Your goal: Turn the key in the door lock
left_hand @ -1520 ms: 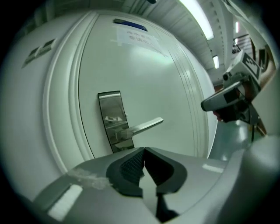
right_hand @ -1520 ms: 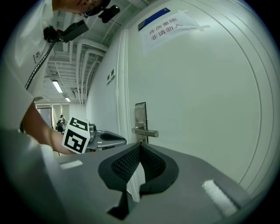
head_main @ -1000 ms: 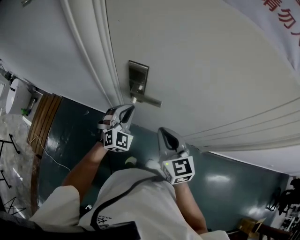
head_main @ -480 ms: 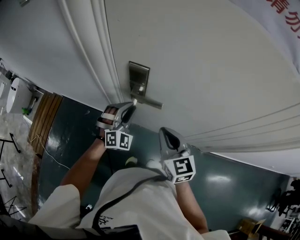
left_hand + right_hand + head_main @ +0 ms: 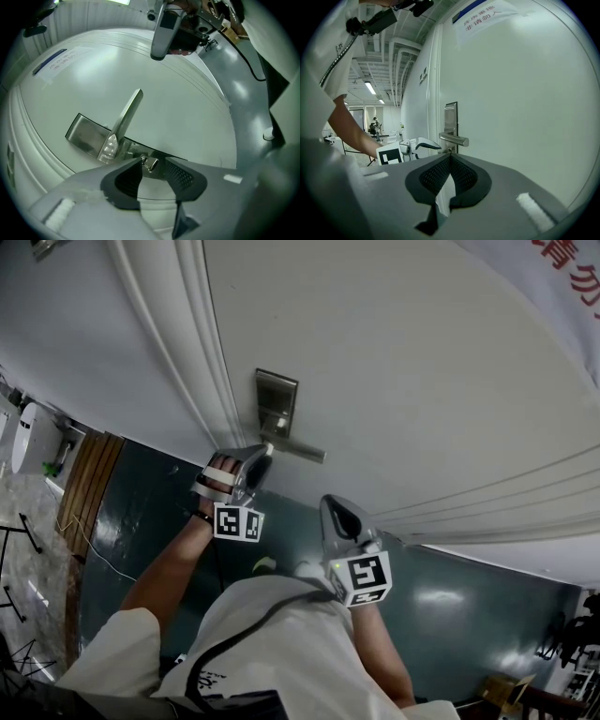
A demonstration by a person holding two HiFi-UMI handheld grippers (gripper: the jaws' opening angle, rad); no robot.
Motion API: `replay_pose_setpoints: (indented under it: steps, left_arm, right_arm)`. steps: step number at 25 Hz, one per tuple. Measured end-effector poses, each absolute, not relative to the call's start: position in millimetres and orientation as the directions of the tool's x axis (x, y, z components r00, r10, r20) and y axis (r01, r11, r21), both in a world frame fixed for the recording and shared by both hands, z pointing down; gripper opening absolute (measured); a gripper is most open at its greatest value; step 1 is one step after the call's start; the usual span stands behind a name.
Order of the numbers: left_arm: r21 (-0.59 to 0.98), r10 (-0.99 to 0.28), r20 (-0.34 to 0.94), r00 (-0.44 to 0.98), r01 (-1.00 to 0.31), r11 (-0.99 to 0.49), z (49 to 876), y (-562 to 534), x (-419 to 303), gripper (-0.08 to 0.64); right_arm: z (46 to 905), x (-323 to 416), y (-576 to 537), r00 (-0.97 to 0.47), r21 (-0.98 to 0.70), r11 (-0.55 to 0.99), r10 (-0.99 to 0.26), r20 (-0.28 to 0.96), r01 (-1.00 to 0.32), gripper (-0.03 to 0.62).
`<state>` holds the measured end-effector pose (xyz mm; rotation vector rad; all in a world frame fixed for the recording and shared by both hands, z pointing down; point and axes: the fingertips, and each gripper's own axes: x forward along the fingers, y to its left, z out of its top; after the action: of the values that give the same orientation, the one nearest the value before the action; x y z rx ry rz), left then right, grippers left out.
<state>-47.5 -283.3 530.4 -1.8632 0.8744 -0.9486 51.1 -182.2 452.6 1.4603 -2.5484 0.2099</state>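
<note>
A steel lock plate (image 5: 276, 409) with a lever handle (image 5: 298, 448) sits on the white door (image 5: 422, 381). In the left gripper view a small silver key (image 5: 150, 163) sticks out of the plate (image 5: 86, 136) just below the lever (image 5: 127, 116). My left gripper (image 5: 154, 164) is at the lock, and its jaws are opening. The key stands between the pads, close to the left one, and they do not press it. My right gripper (image 5: 332, 505) hangs back below the lever, shut on nothing; its pads meet in the right gripper view (image 5: 450, 158).
The ribbed door frame (image 5: 202, 362) runs just left of the lock. A notice with red characters (image 5: 562, 268) hangs high on the door. Below are dark green floor (image 5: 141, 502) and a wooden strip (image 5: 89, 479). My arms and white shirt (image 5: 272, 643) fill the bottom of the head view.
The left gripper has rolled at the lock and its jaws have come apart from the key. The right gripper has stayed where it was.
</note>
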Motion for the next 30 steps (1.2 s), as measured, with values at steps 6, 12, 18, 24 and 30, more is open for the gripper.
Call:
replay_pose_setpoints:
  steps: [6,12,18,24,30]
  left_arm:
    - [-0.910,-0.851,0.276,0.447,-0.163,-0.380,536.6,-292.3,-48.6,0.149]
    - [-0.922,-0.869,0.258,0.422,-0.160,-0.352,537.1,-300.0,-47.2,0.138]
    - [-0.923,-0.886,0.232,0.402,-0.197,-0.332,533.0,-304.1,-46.3,0.086]
    - [-0.909,-0.890,0.231,0.393,-0.238,-0.341,532.8,-304.2,-46.8,0.072]
    - [-0.861,-0.892,0.235,0.386,-0.344,-0.376,530.9,-304.8,-47.9,0.057]
  right_arm:
    - [455.0,52.5,-185.5,-0.479,-0.029,0.487,-0.845,0.238,-0.873,0.008]
    - [453.4,53.4,-189.0,-0.475,-0.035,0.481,-0.849,0.231,-0.876,0.008]
    - [456.7,56.2,-189.1,-0.470,-0.036,0.475,-0.850,0.239,-0.879,0.008]
    - [456.8,55.2,-187.7,-0.475,-0.032,0.483,-0.845,0.247,-0.875,0.008]
    - [456.8,54.8,-187.2,-0.477,-0.027,0.486,-0.843,0.247,-0.873,0.008]
